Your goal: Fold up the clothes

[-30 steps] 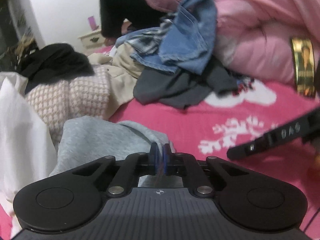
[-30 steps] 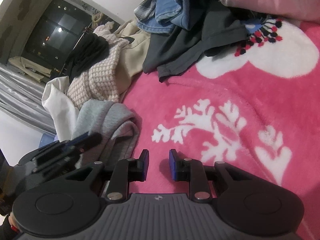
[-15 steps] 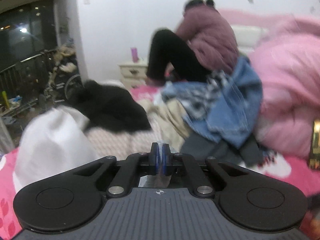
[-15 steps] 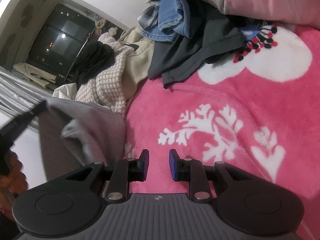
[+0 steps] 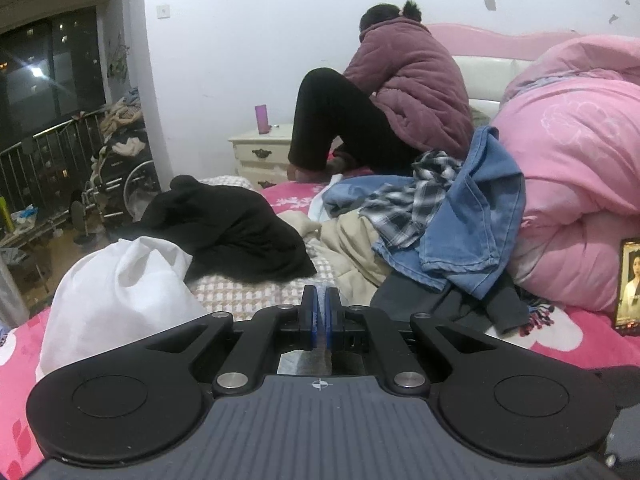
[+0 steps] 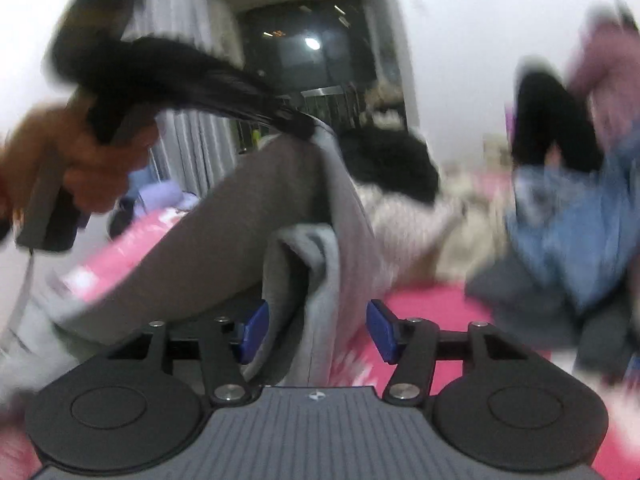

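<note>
A grey sweatshirt-like garment [image 6: 248, 216] hangs in the air over the pink blanket [image 6: 424, 304]. My left gripper [image 6: 304, 128], held by a hand, is shut on its top edge; in the left wrist view the left gripper [image 5: 320, 300] shows its blue pads pressed together, with a strip of grey cloth [image 5: 304, 362] just behind them. My right gripper [image 6: 318, 308] is wide open, and a hanging fold of the grey garment lies between its fingers without being pinched. The right wrist view is blurred by motion.
A heap of clothes lies ahead: a black garment [image 5: 228, 228], a white one [image 5: 116, 300], blue denim [image 5: 472, 216] and a plaid shirt [image 5: 416, 192]. A pink duvet [image 5: 580, 184] and a phone [image 5: 630, 288] are at the right. A person [image 5: 400, 92] sits at the bed's far end.
My left gripper has lifted the grey garment off the bed and now holds it high. My right gripper has opened wider and swung up to the hanging cloth.
</note>
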### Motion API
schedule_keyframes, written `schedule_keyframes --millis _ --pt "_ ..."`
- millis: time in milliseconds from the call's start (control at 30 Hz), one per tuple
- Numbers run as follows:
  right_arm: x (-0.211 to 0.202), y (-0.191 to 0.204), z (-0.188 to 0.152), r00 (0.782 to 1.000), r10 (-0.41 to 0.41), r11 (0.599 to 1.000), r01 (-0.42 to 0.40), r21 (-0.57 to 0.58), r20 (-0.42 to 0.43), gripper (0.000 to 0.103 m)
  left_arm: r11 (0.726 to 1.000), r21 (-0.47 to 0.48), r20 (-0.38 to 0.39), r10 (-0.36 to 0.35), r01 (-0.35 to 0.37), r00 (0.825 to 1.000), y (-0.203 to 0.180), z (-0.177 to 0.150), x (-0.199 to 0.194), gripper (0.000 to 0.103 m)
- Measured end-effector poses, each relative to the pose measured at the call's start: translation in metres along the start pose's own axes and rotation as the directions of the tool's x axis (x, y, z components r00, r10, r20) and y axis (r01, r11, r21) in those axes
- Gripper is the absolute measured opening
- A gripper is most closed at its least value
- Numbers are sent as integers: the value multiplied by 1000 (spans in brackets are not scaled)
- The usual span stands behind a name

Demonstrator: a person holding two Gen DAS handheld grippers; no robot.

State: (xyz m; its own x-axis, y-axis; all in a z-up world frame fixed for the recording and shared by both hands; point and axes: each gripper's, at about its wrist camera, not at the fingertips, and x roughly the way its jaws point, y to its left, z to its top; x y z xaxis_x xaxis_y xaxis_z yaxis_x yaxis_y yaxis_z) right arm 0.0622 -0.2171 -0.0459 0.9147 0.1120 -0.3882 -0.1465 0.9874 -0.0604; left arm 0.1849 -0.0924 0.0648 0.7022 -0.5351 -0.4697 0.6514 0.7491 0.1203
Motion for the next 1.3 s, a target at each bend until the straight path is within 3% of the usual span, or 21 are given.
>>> schedule_keyframes --millis 100,167,233,300,467,600,767,933,1100,1133,1200,1233,1300 --pt "8 35 19 998 -25 970 37 -241 52 56 1000 -9 1 -3 3 1000 5 1 4 2" --pt "27 49 19 994 -93 915 107 -389 55 53 1000 -21 1 -4 4 1000 8 2 6 2" --pt "44 56 15 989 -140 866 146 -478 49 41 1000 -27 3 1 0 1000 10 1 8 2" --pt "53 60 15 984 -172 841 172 -514 49 8 999 -37 3 4 -4 1000 12 -1 11 2" --pt "19 50 25 978 -191 899 209 -385 85 6 996 -85 11 39 -38 999 29 0 17 2" --pt "-35 40 23 984 -165 944 178 -277 70 6 991 -121 21 65 -62 998 40 5 16 2" --pt "-113 7 25 992 -127 988 128 -82 26 6 991 -88 42 105 -101 994 41 19 10 2" --pt "-163 -19 14 990 -125 989 130 72 -63 6 988 -47 57 147 -145 987 41 41 12 2" --pt "-190 -41 -7 977 -121 968 155 195 -174 6 995 13 -61 104 -104 993 27 40 45 4" --pt "-196 -45 -11 973 -118 962 161 219 -196 6 997 12 -110 79 -78 991 23 36 52 6" --pt "-207 -54 -19 964 -110 948 175 267 -240 6 999 13 -195 40 -38 980 13 27 61 20" --pt "-212 -58 -23 959 -106 940 183 290 -261 6 1000 16 -211 23 -20 977 10 24 56 32" --pt "-210 -61 -25 956 -98 936 183 300 -278 6 1000 22 -234 -14 20 972 5 17 42 40"
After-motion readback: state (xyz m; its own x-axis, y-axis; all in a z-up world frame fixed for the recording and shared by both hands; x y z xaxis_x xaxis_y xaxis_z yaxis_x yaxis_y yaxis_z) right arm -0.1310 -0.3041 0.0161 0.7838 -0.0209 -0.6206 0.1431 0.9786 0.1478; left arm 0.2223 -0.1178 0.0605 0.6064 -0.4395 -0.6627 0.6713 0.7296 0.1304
